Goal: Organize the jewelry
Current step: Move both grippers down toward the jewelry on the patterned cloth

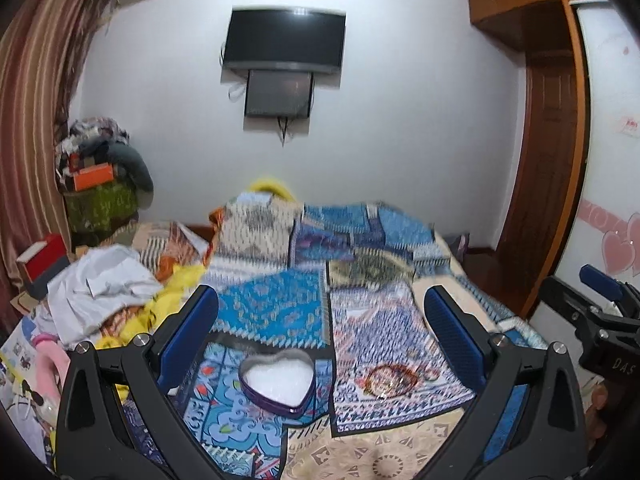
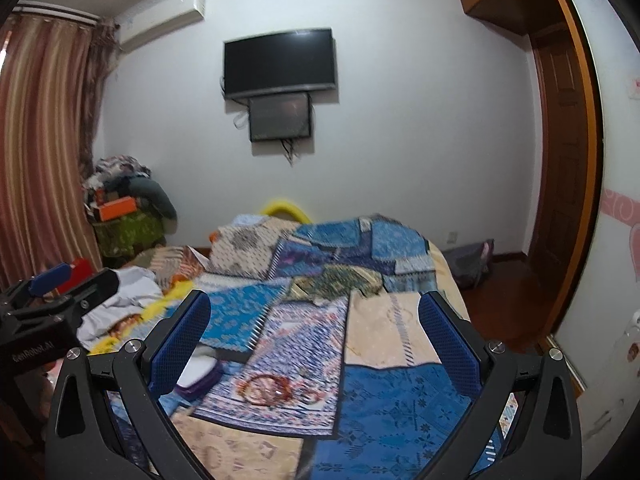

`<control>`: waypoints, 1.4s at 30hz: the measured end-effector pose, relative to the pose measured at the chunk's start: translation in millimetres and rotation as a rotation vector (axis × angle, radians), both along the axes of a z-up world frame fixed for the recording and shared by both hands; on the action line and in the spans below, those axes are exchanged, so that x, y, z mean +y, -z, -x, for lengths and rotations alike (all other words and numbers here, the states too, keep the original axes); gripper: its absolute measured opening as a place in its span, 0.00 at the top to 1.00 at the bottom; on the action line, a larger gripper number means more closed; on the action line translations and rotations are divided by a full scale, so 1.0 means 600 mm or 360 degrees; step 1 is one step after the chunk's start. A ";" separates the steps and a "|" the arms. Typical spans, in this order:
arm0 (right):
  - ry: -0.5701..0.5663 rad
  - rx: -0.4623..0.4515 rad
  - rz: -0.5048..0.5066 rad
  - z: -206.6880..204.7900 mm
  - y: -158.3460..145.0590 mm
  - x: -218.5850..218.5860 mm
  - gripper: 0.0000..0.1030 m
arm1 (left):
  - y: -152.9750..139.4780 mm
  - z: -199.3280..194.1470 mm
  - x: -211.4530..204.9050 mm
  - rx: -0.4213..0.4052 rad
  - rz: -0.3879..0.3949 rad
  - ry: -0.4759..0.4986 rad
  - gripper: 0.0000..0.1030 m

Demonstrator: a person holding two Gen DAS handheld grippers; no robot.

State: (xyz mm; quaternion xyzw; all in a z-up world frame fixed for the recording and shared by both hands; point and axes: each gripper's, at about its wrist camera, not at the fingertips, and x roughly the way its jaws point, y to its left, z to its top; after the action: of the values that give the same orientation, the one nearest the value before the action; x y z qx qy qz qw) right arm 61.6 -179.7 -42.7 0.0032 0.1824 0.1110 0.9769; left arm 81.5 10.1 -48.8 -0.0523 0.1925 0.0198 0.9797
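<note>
A purple heart-shaped tin (image 1: 276, 380) with a white lining lies open on the patchwork bedspread, low between my left gripper's fingers. To its right, a small heap of reddish-brown bead bracelets (image 1: 394, 378) rests on a blue-and-white patch. My left gripper (image 1: 320, 294) hovers above both, open and empty. In the right wrist view the bracelets (image 2: 272, 388) lie low in the middle, and the tin (image 2: 200, 376) is half hidden behind the left finger. My right gripper (image 2: 315, 298) is open with nothing in it.
The patchwork bedspread (image 1: 280, 304) covers a bed. White and yellow cloths (image 1: 104, 284) and a red box (image 1: 44, 260) crowd its left side. Beyond are a curtain (image 1: 36, 120), a wall TV (image 1: 284, 40) and a wooden door (image 2: 560, 200) at right.
</note>
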 end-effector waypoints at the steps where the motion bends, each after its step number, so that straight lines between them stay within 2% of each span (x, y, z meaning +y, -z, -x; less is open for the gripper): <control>1: 0.0012 0.0026 0.0007 -0.008 0.007 -0.003 0.00 | 0.012 -0.014 0.001 0.0053 0.0009 0.0008 0.00; 4: 0.0031 0.0134 0.0034 -0.033 0.029 -0.011 0.00 | 0.047 -0.054 0.001 0.0197 0.0044 0.0051 0.00; 9: 0.0050 0.0323 0.0081 -0.069 0.076 -0.025 0.00 | 0.107 -0.103 -0.019 0.0386 0.0009 0.0115 0.00; 15: -0.0039 0.0538 0.0070 -0.102 0.125 -0.036 0.00 | 0.169 -0.127 -0.054 0.0552 -0.0044 0.0269 0.00; 18: -0.0097 0.0592 0.0053 -0.112 0.137 -0.036 0.00 | 0.189 -0.128 -0.071 0.0614 -0.0065 0.0337 0.01; 22: -0.0192 0.0640 0.0043 -0.123 0.155 -0.026 0.00 | 0.203 -0.130 -0.090 0.0650 -0.0087 0.0412 0.09; 25: -0.0252 0.0675 0.0047 -0.131 0.166 -0.022 0.09 | 0.208 -0.134 -0.096 0.0662 -0.0082 0.0445 0.17; 28: -0.0297 0.0732 0.0076 -0.142 0.178 -0.015 0.25 | 0.217 -0.140 -0.093 0.0708 -0.0051 0.0472 0.29; 30: -0.0336 0.0760 0.0094 -0.145 0.185 -0.008 0.37 | 0.224 -0.145 -0.089 0.0744 -0.0024 0.0485 0.42; 33: -0.0379 0.0781 0.0132 -0.148 0.193 0.005 0.47 | 0.235 -0.149 -0.083 0.0780 0.0014 0.0511 0.55; 36: -0.0406 0.0812 0.0143 -0.152 0.201 0.010 0.55 | 0.240 -0.147 -0.082 0.0784 0.0017 0.0530 0.62; 40: -0.0413 0.0817 0.0152 -0.156 0.208 0.012 0.57 | 0.241 -0.144 -0.086 0.0777 0.0016 0.0560 0.68; 42: -0.0416 0.0822 0.0136 -0.159 0.208 0.012 0.62 | 0.243 -0.146 -0.088 0.0778 0.0015 0.0564 0.74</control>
State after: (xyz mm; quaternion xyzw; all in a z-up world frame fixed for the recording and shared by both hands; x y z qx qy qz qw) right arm 156.7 -172.8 -167.2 -0.0333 0.4285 0.2238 0.8747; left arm 169.0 -42.6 -194.6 -0.0162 0.4287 -0.1402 0.8923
